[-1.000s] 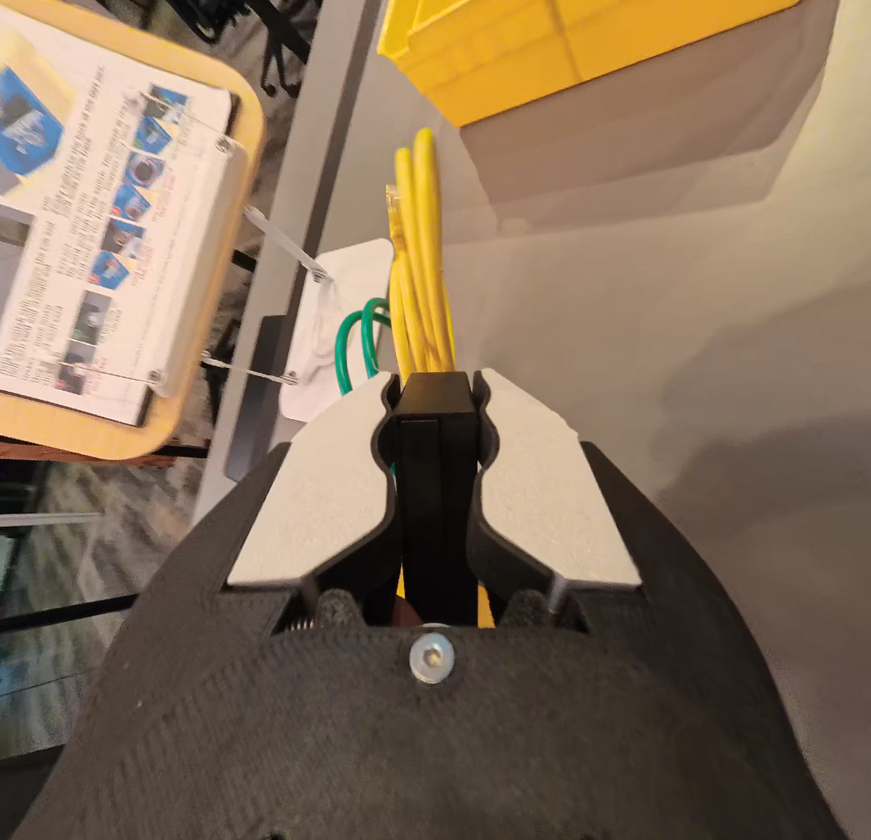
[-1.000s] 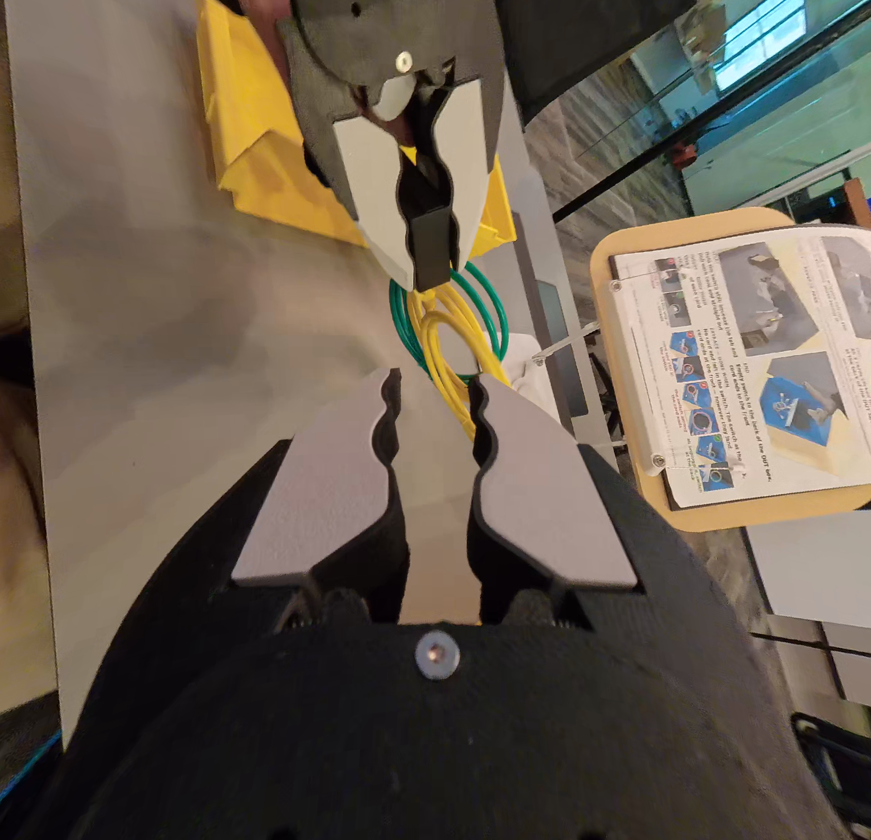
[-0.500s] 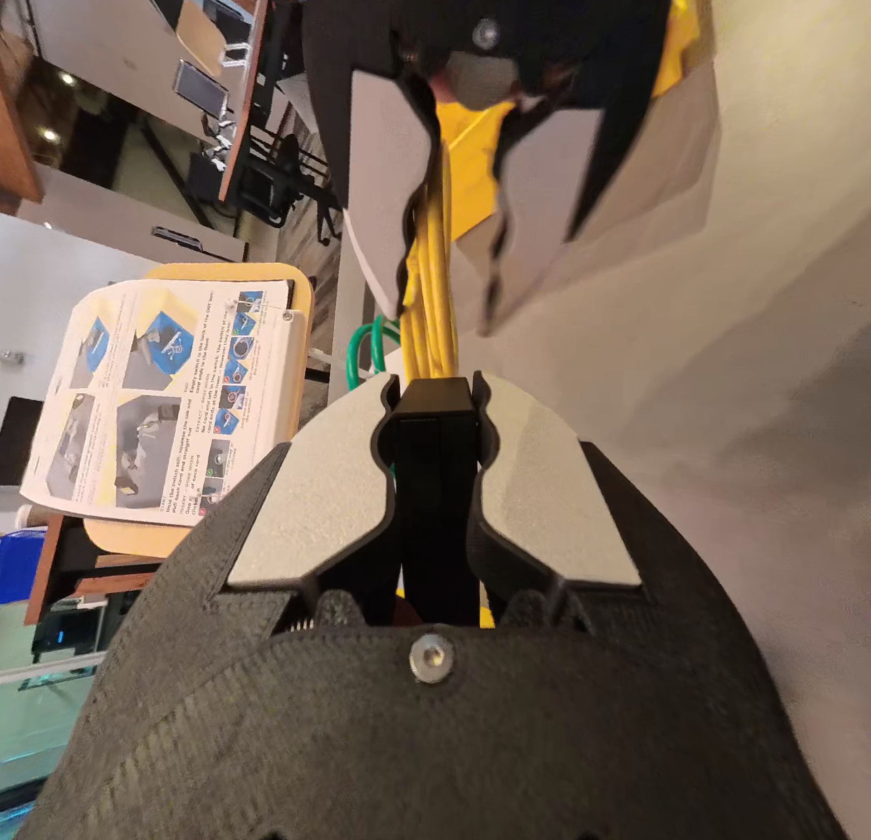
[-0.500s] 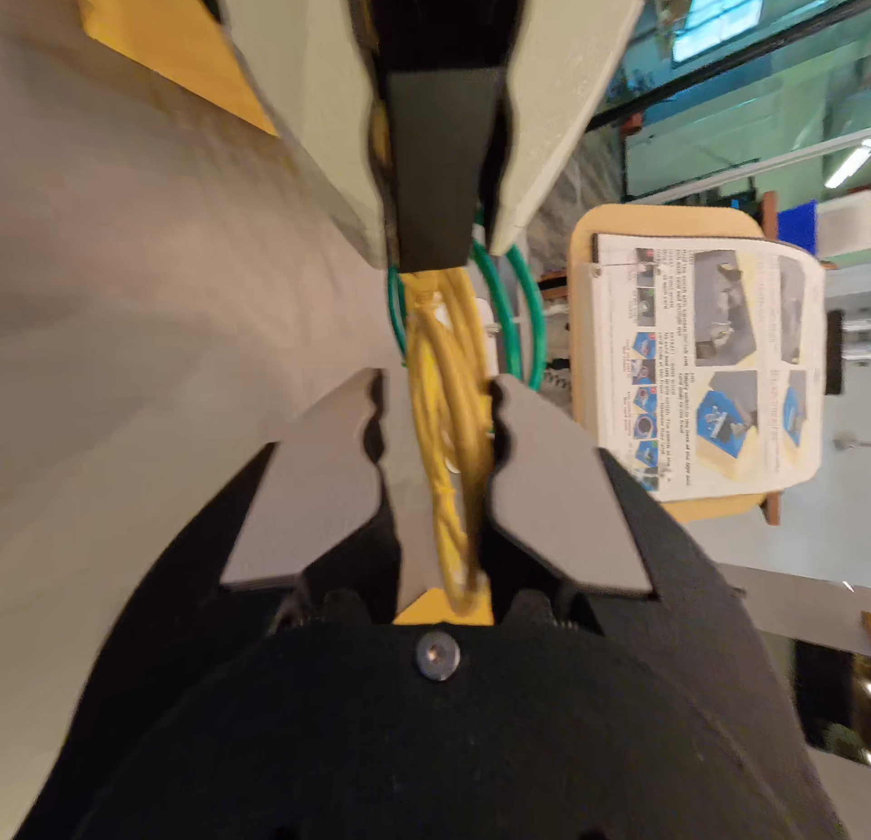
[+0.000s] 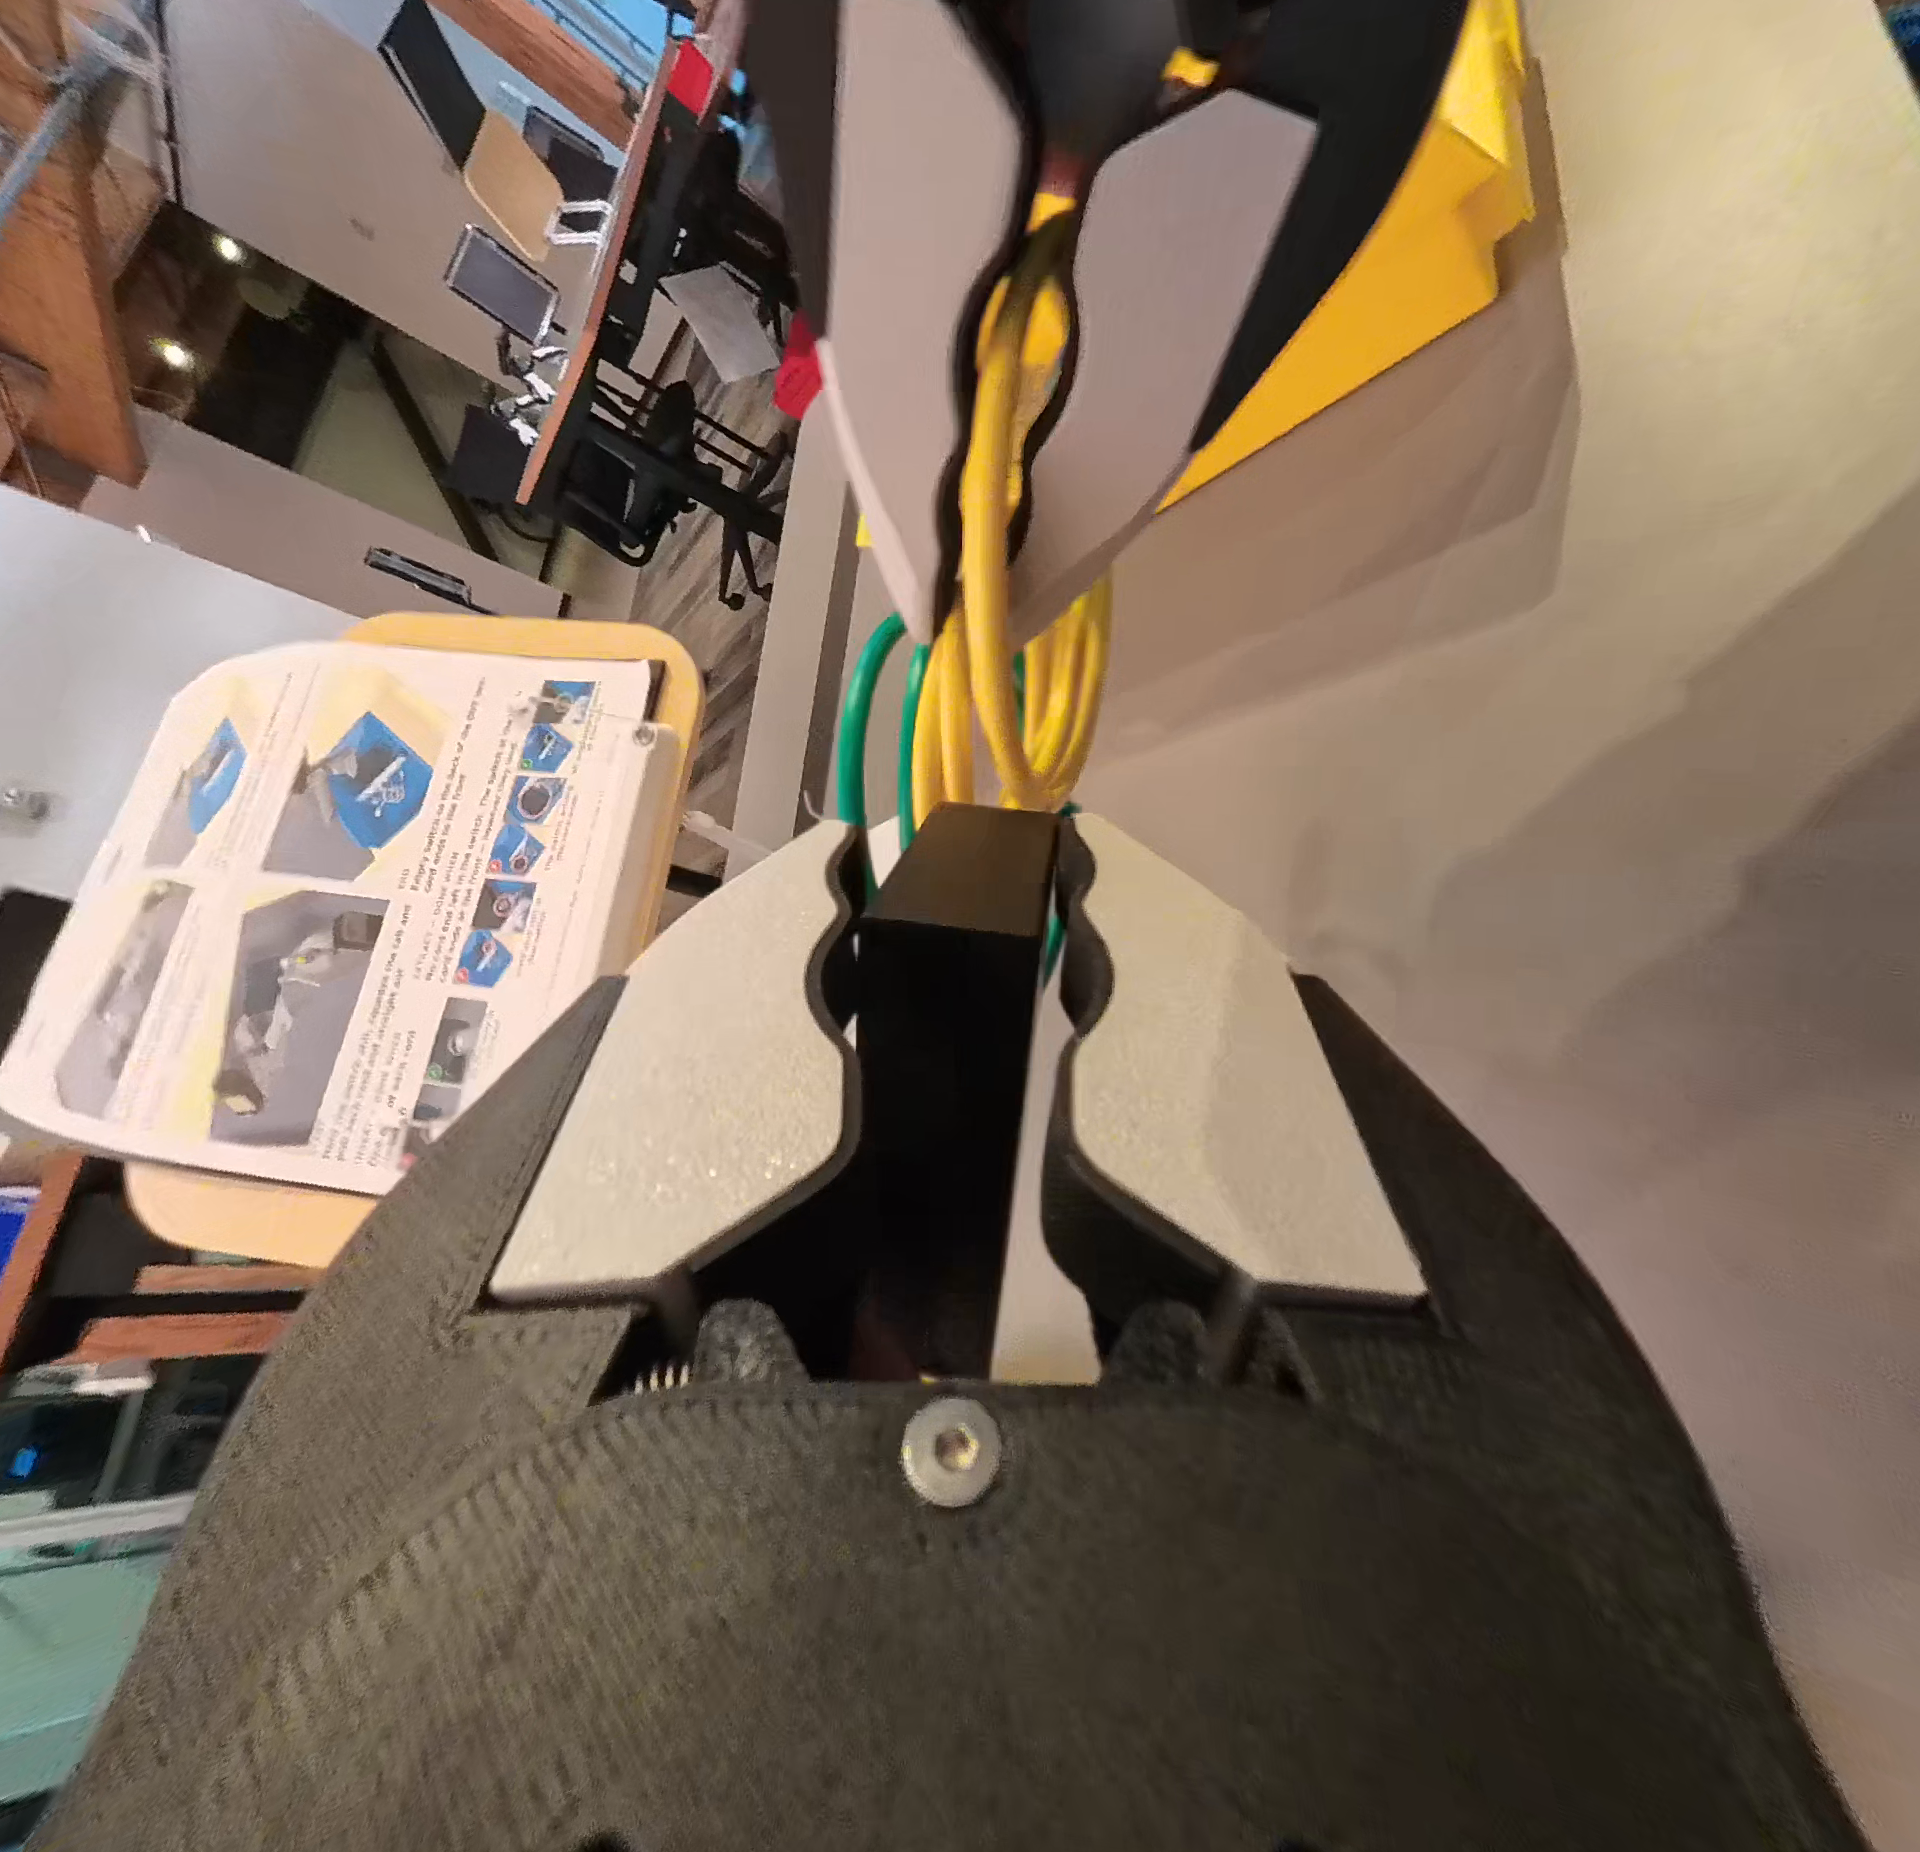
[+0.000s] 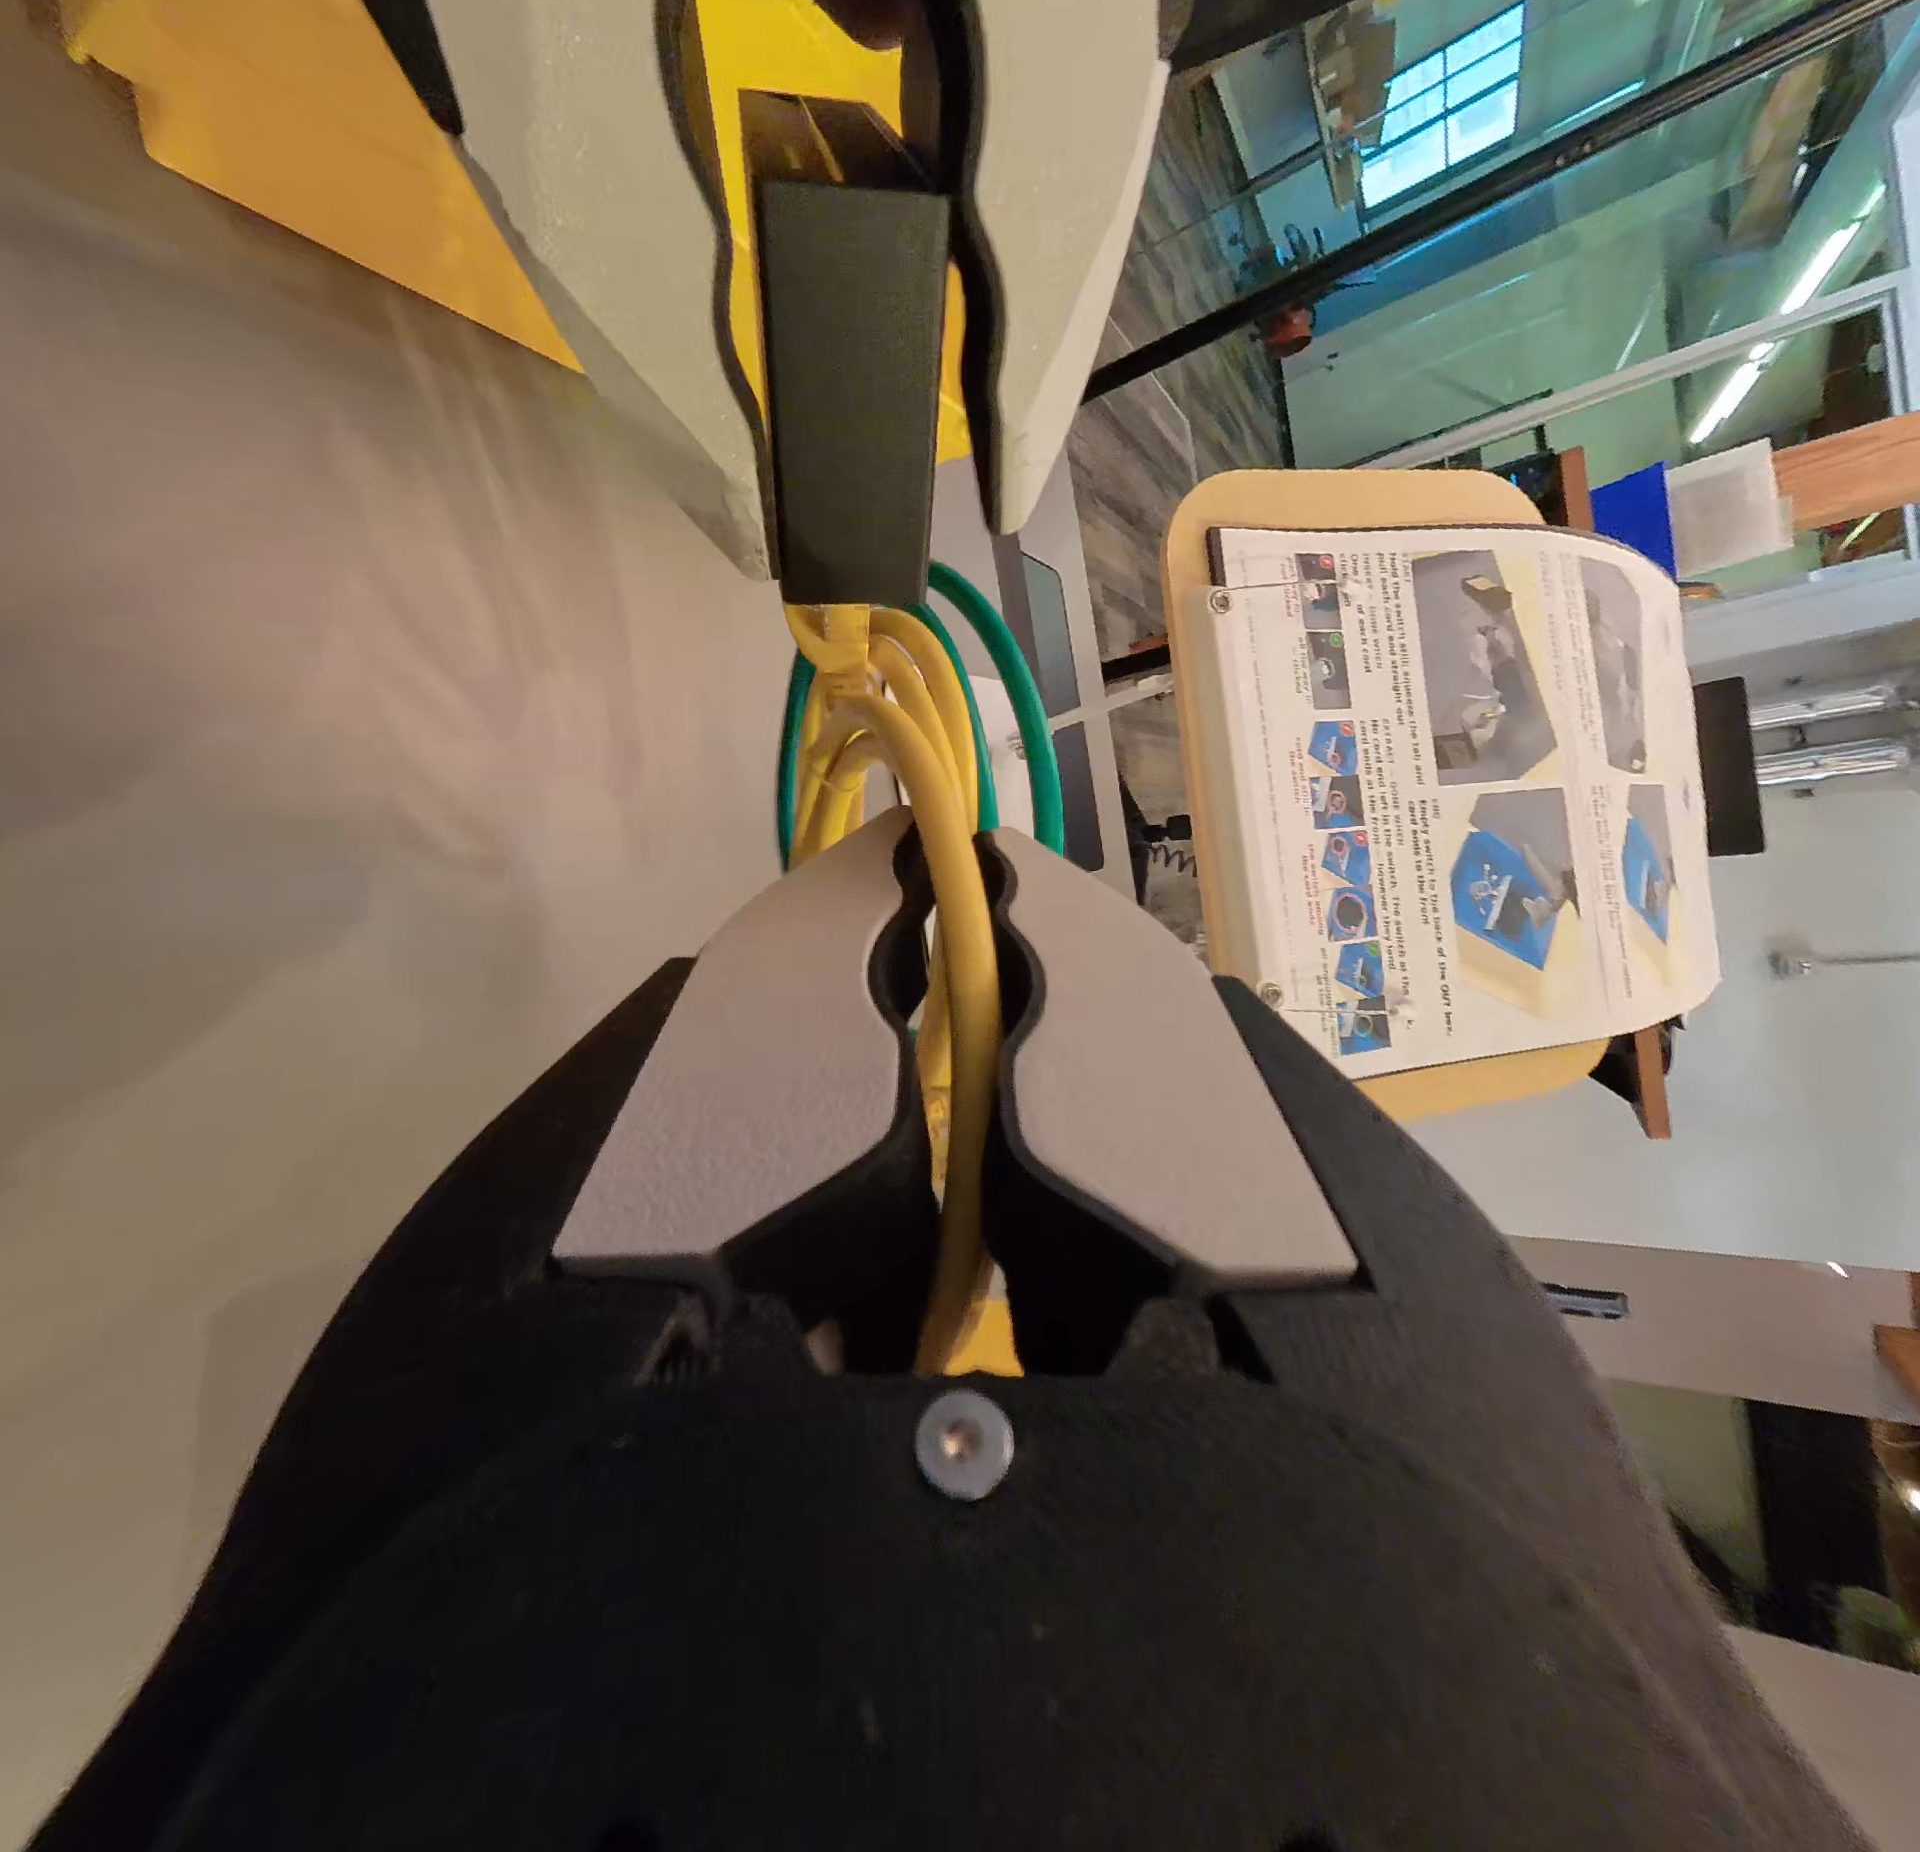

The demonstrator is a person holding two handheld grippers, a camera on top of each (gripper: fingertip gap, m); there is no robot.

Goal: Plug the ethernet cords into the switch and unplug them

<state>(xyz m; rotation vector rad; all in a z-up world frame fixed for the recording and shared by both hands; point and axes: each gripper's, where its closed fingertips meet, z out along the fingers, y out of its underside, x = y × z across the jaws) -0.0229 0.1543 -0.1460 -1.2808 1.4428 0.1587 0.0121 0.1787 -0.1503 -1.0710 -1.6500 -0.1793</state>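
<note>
My left gripper point(image 5: 956, 846) is shut on the black switch point(image 5: 951, 981), held above the grey table. Yellow ethernet cords point(image 5: 1003, 690) run from the switch's front end, with a green cord point(image 5: 854, 722) looped behind them. My right gripper point(image 6: 951, 852) faces the left one and is shut on a yellow cord point(image 6: 966, 981) close to the switch point(image 6: 852, 400). In the right wrist view a yellow plug point(image 6: 840, 654) sits at the switch's port face. The right gripper point(image 5: 982, 607) shows at the top of the left wrist view, and the left gripper point(image 6: 883, 545) at the top of the right wrist view.
A yellow bin point(image 5: 1403, 244) stands on the grey table point(image 5: 1558, 867) behind the grippers. A printed instruction sheet on a light wooden board point(image 6: 1455, 763) stands just off the table's edge. Office desks and chairs lie beyond. The left gripper's tips are roughly 5 centimetres from the right gripper's.
The right gripper moved in to the switch and shut on a yellow cord. The left gripper tilted up with the switch, so the two grippers now face each other closely.
</note>
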